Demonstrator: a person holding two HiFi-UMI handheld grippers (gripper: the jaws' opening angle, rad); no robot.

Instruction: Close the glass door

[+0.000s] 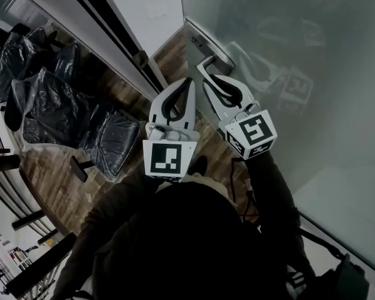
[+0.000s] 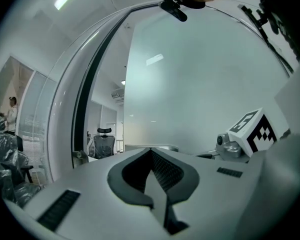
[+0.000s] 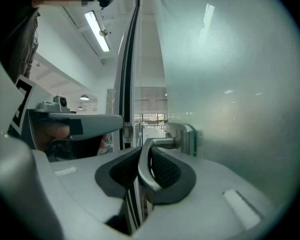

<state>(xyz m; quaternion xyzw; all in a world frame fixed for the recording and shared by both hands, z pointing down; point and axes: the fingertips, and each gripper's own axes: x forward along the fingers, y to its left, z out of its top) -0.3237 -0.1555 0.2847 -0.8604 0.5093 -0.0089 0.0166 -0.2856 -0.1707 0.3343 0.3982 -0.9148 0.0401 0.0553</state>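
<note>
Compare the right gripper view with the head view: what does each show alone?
Only the right gripper view: the right gripper's fingers clamped on the silver metal lever door handle, and a ceiling strip light. Only the head view: black plastic-wrapped chairs on the wooden plank floor. Both: that handle, the frosted glass door and the left gripper.

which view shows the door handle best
The right gripper view: the door handle sits close up, clamped in the right gripper. The head view shows it small, from above; the left gripper view barely shows it.
</note>
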